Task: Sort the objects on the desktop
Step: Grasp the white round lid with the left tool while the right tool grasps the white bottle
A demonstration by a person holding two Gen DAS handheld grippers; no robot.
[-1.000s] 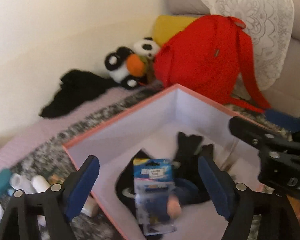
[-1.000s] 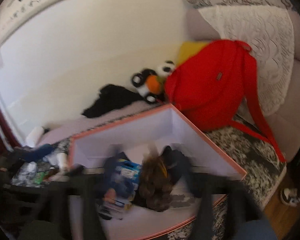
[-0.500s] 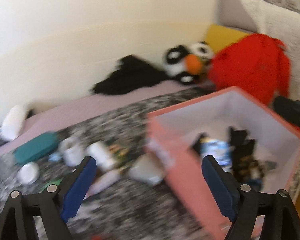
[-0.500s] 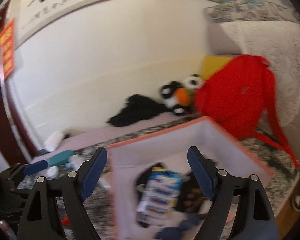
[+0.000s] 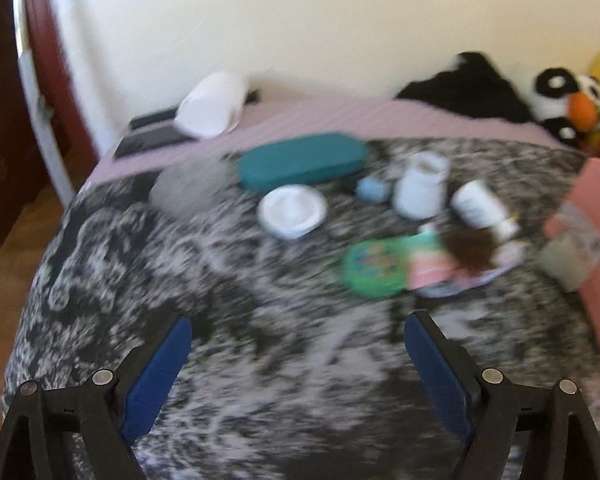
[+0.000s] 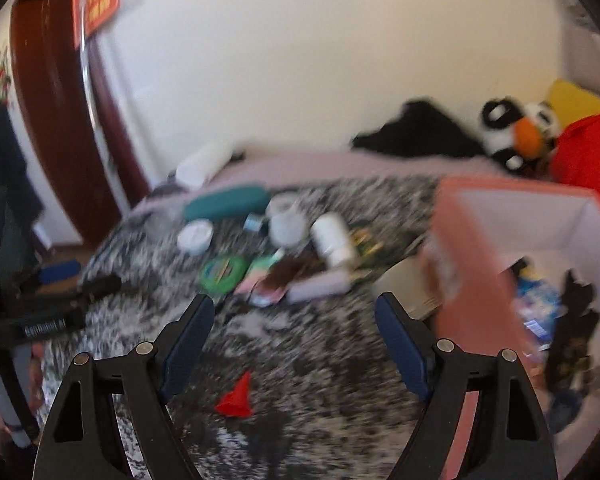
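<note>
Black-and-white mottled fabric covers the surface (image 5: 140,280) on which the loose objects are scattered, all of them blurred. A long teal hard case (image 5: 302,162) is seen lying toward the far edge, with a round white lid (image 5: 293,211) just in front of it and a small pale-blue item (image 5: 370,189) beside a squat white jar (image 5: 420,190). A white cylindrical bottle (image 5: 480,204) is laid on its side next to the jar, and a round green tin (image 5: 374,267) rests nearer, touching a pink-and-green packet (image 5: 428,264) and something brown (image 5: 470,246) that cannot be made out. A small red cone-shaped piece (image 6: 236,398) is seen alone on the near part of the surface, between the right fingers. An open pink cardboard box with a white interior (image 6: 476,280) stands at the right edge of the clutter, and a blue blister pack (image 6: 538,308) and dark items are already held inside it. Behind, a black-and-white plush toy with an orange beak (image 5: 572,106), a heap of black cloth (image 5: 468,90) and a red bag (image 6: 588,156) are set against the cream wall. The left hand-held gripper (image 5: 298,364) is held released with nothing between its blue pads, and the right hand-held gripper (image 6: 294,342) is likewise spread wide and empty; both are kept apart from the objects.
</note>
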